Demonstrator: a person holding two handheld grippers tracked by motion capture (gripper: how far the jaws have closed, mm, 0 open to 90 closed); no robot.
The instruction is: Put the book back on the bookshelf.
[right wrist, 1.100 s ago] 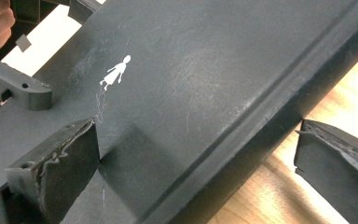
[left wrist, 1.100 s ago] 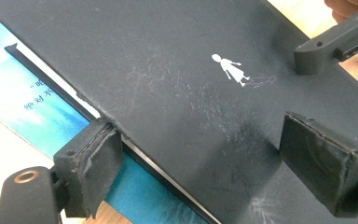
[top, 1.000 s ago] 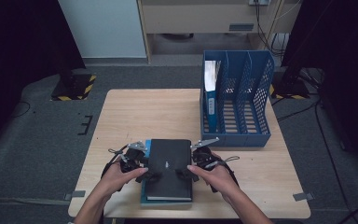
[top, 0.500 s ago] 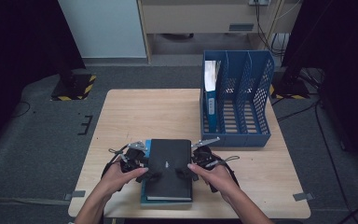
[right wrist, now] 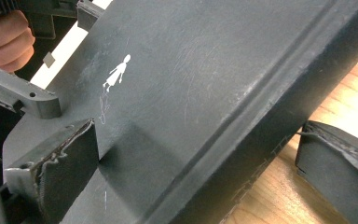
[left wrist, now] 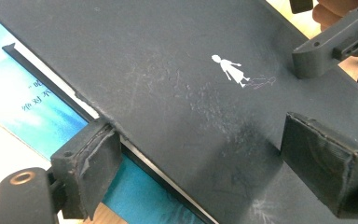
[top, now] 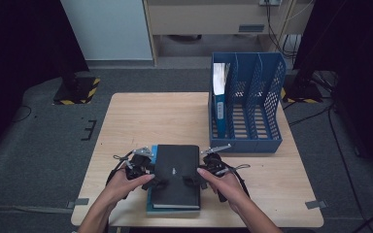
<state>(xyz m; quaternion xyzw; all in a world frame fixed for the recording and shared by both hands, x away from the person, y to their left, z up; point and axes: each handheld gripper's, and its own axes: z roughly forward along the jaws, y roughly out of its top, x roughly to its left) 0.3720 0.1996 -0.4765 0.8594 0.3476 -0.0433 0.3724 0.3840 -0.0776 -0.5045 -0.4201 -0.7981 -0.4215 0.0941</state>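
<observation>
From the high view the black book point(top: 177, 174) lies on a blue book point(top: 151, 154) at the table's point(top: 150, 116) near edge, between both grippers, while the left gripper view shows the left gripper point(left wrist: 205, 163) wide apart astride its cover edge, and the right gripper view shows the right gripper point(right wrist: 200, 172) spread across its spine.

— Where does the high view sit?

— Above my side of the worktop point(top: 141, 116), facing forward and down; it takes in all four edges, and my forearms enter from the near edge.

— And your two gripper views?

— Each rides just behind my jaws, very close. The left one looks across the black book point(left wrist: 177, 93) from its left edge; the right one looks back from its right edge.

— What do they share?

— The black book's cover with its small white figure point(right wrist: 117, 72), near the worktop's near edge.
</observation>
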